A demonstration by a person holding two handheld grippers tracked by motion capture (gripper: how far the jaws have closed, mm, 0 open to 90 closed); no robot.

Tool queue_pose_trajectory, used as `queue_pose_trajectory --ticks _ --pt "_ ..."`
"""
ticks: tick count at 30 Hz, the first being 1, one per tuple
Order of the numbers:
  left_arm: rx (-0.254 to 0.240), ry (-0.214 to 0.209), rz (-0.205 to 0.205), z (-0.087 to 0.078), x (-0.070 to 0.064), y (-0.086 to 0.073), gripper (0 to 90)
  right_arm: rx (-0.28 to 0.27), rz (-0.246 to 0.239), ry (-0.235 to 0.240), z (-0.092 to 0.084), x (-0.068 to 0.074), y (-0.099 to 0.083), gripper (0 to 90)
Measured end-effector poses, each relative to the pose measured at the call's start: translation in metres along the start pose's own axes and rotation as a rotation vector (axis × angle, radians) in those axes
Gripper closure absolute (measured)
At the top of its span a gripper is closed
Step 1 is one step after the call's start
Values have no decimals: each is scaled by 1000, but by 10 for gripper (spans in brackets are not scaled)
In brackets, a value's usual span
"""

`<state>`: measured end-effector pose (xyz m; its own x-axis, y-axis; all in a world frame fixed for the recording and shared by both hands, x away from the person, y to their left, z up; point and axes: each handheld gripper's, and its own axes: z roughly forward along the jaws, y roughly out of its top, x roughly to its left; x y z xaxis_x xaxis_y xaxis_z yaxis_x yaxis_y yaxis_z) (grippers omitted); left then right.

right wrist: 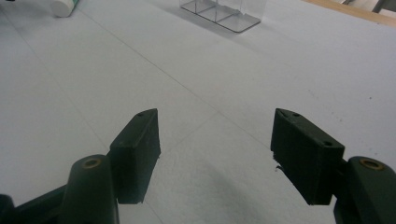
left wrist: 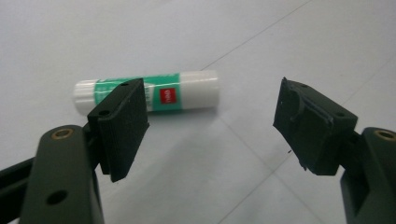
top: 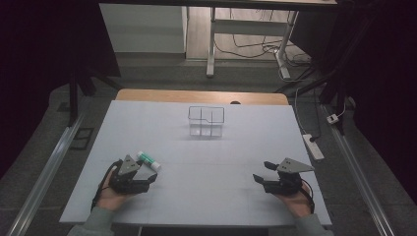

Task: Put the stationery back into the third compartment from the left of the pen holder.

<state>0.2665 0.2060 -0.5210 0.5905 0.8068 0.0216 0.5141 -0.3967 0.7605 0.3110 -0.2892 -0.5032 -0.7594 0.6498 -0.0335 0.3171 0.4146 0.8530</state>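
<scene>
Both grippers agape, left gripper (left wrist: 210,126) near cylindrical glue stick (left wrist: 147,92)

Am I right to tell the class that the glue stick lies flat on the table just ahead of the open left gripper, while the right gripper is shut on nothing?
Not quite. The right gripper is open, not shut: the right gripper view shows its jaws wide apart over bare table. The rest holds: the glue stick lies flat just ahead of the open left gripper.
</scene>
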Motion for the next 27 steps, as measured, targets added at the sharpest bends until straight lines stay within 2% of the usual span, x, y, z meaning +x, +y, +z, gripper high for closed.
queue_pose_trajectory --ticks 4,7,10,15,23,27 --pt "11 -11 11 -4 1 9 258 1 -3 3 4 0 0 326" --pt "25 -3 57 -8 4 16 261 -2 -2 2 2 0 0 325" --pt "33 -15 90 -11 8 22 266 -14 3 3 1 -1 -1 325" --pt "45 -19 155 -13 13 32 273 5 -7 1 0 -1 -3 323" --pt "93 -51 214 -9 25 39 280 -8 16 -8 -3 -1 -6 321" --pt "108 -61 250 -7 26 41 277 12 8 -14 -2 -2 -7 318"
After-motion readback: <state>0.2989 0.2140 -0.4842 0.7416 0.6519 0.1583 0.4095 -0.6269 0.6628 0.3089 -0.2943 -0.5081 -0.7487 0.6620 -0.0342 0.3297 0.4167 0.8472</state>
